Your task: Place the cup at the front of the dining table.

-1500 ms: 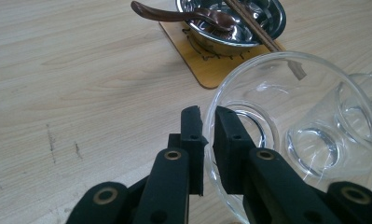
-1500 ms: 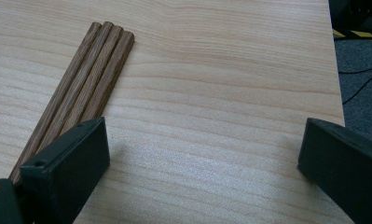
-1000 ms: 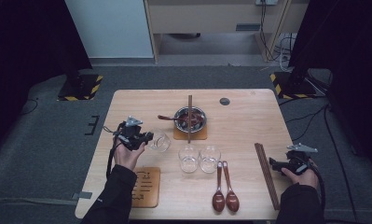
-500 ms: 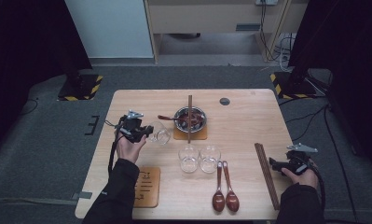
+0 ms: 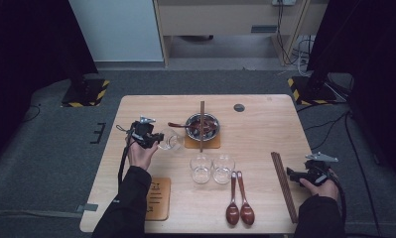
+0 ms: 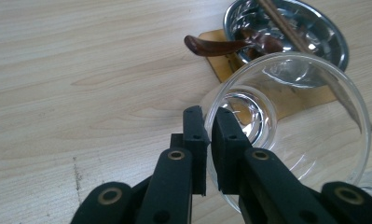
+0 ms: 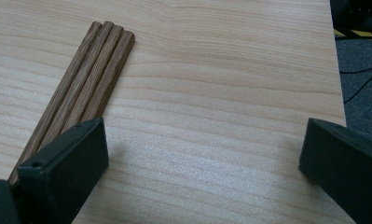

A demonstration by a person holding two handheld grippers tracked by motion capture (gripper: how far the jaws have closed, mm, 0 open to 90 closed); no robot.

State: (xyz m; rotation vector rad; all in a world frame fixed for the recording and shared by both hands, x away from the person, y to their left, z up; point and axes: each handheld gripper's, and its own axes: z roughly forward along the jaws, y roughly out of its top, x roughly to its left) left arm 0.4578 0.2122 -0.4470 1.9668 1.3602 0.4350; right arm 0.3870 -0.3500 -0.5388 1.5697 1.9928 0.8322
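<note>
- My left gripper (image 6: 207, 140) is clamped on the rim of a glass (image 6: 286, 130), one jaw inside the wall, one outside.
- The glass (image 5: 169, 140) lies tipped, mouth toward me, just left of the metal bowl (image 5: 202, 125).
- My right gripper (image 7: 202, 154) hangs wide and empty, far from the bowl, beside the chopsticks (image 7: 88, 79).

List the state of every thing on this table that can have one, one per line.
left gripper: shut on the glass rim
held glass: empty, tilted on its side, off the table
right gripper: open, nothing between the jaws
two glasses: upright, empty, side by side
metal bowl: upright on a wooden coaster, one chopstick across it, a spoon resting in it
two spoons: lying flat, side by side
chopsticks: lying flat, bundled
</note>
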